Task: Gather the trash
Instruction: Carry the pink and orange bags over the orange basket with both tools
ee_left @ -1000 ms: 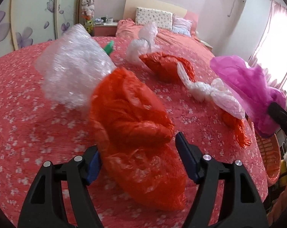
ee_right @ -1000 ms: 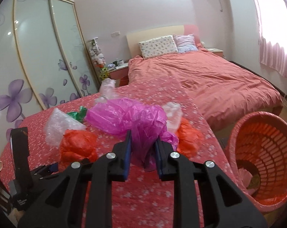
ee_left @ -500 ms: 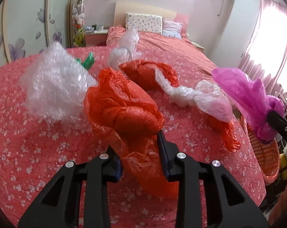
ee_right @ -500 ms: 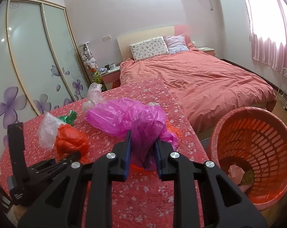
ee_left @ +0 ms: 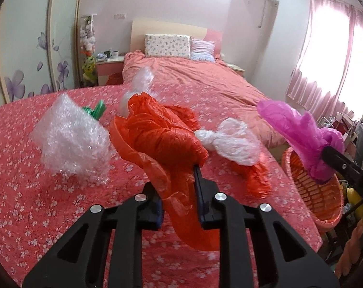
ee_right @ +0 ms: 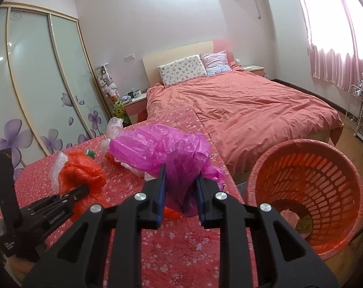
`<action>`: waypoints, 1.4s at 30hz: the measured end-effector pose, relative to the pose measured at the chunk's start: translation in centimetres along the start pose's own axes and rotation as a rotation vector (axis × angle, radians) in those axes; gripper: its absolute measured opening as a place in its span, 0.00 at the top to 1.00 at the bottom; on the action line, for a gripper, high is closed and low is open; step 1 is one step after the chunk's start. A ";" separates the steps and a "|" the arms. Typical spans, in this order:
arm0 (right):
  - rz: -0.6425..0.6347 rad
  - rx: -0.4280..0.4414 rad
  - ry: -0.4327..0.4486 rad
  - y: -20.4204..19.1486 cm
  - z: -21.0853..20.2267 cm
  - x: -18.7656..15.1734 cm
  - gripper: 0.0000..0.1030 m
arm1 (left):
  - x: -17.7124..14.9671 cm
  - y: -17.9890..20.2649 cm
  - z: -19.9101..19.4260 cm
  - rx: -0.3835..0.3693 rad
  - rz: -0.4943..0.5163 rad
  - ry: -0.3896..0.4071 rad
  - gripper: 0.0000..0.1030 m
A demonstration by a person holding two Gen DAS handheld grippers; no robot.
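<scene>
A: Thin red plastic, that's what the left gripper (ee_left: 179, 189) has: its jaws have just been closing and now pinch the red bag (ee_left: 162, 141) by a low fold, most of it bulging above the fingers and a loose tail hanging below.

B: And the right gripper (ee_right: 181, 187)?

A: Clamped narrow on the magenta bag (ee_right: 162, 151), held near the orange basket (ee_right: 308, 184), which stands on the floor just beside the flowered cloth (ee_left: 37, 204). Some scraps already lie at the basket's bottom.

B: What's left on the cloth?

A: A wad of bubble wrap (ee_left: 71, 139), a knotted whitish bag (ee_left: 232, 141), another red bag (ee_left: 256, 177) beneath it, a clear bag and something green further back.

B: So where might it slip?

A: I'd say the red bag. The film is slick and the grip takes only a fold, so a quick swing could let it slide out short of the basket. Either bag is light enough to catch on the rim and hang outside. And with both hands heading for one opening, the grippers could knock together.
</scene>
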State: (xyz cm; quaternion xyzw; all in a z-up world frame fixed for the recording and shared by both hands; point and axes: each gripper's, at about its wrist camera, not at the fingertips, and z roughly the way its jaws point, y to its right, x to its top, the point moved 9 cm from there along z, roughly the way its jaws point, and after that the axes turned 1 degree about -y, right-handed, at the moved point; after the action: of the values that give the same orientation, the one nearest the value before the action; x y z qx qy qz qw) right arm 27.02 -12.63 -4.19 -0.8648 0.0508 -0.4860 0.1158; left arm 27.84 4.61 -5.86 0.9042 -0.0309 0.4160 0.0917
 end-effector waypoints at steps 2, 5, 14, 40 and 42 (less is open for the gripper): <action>0.005 -0.007 0.011 0.5 -0.5 0.2 0.79 | 0.3 0.9 -0.6 -0.016 0.013 0.012 0.80; 0.017 -0.021 0.028 1.5 -1.4 0.6 0.79 | 0.6 2.1 -1.4 -0.037 0.032 0.026 0.80; 0.067 -0.090 0.073 5.9 -3.6 1.1 0.79 | 1.6 7.9 -2.1 -0.135 0.115 0.050 0.80; 0.255 -0.290 0.101 20.1 -5.9 -0.8 0.78 | -1.1 23.1 1.2 -0.353 0.292 -0.011 0.80; 0.265 -0.295 0.099 20.7 -5.7 -0.9 0.78 | -1.3 23.8 1.6 -0.363 0.300 -0.020 0.80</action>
State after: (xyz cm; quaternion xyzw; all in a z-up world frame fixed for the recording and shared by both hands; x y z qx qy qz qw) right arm 22.18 -33.32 -7.26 -0.8332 0.2404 -0.4956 0.0481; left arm 25.03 -19.12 -4.57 0.8622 -0.2401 0.4037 0.1896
